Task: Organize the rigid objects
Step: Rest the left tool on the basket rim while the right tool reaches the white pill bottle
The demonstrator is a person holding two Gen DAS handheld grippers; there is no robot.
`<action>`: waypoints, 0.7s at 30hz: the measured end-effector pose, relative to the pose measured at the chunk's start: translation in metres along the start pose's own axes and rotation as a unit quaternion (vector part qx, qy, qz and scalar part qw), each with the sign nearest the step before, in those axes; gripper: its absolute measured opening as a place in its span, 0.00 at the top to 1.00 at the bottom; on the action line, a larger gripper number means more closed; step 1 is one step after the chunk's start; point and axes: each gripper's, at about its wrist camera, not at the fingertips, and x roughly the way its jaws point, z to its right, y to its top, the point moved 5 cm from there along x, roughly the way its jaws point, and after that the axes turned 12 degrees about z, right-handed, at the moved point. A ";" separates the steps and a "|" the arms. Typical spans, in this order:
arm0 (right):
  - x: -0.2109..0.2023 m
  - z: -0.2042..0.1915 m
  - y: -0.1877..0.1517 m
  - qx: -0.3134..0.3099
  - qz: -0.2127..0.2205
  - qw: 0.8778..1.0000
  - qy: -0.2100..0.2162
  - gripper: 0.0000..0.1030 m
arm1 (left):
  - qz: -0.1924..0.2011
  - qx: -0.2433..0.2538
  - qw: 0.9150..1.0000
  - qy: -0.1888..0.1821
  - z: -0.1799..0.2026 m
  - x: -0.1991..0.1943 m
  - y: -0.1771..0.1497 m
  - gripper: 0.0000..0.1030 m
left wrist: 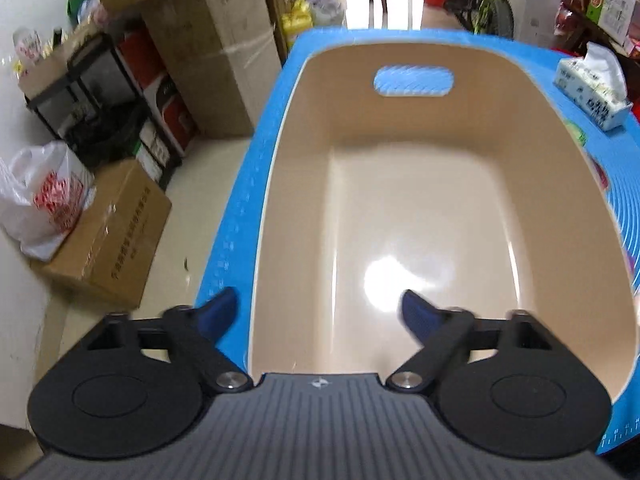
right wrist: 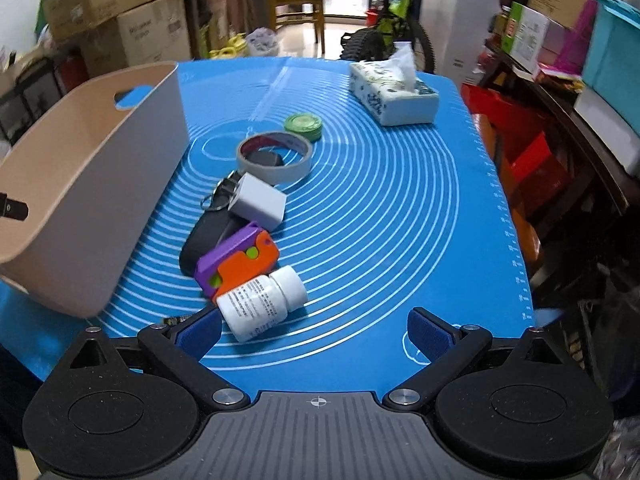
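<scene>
Your left gripper (left wrist: 320,312) is spread wide over the beige bin (left wrist: 420,208), one finger either side of its near-left rim, gripping nothing. Right of the bin on the blue mat (right wrist: 400,220) sits a row: tape roll (right wrist: 274,156), white charger (right wrist: 258,202), purple-orange toy (right wrist: 238,260), pill bottle (right wrist: 260,302). Your right gripper (right wrist: 314,332) hangs open and empty just beside that bottle.

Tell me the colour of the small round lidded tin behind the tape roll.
Green; the small round tin shows best in the right wrist view.
</scene>
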 end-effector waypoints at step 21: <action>0.023 -0.011 -0.017 -0.067 -0.002 0.996 0.059 0.05 | -0.065 -0.031 0.997 -0.007 -0.017 0.018 -0.015 0.80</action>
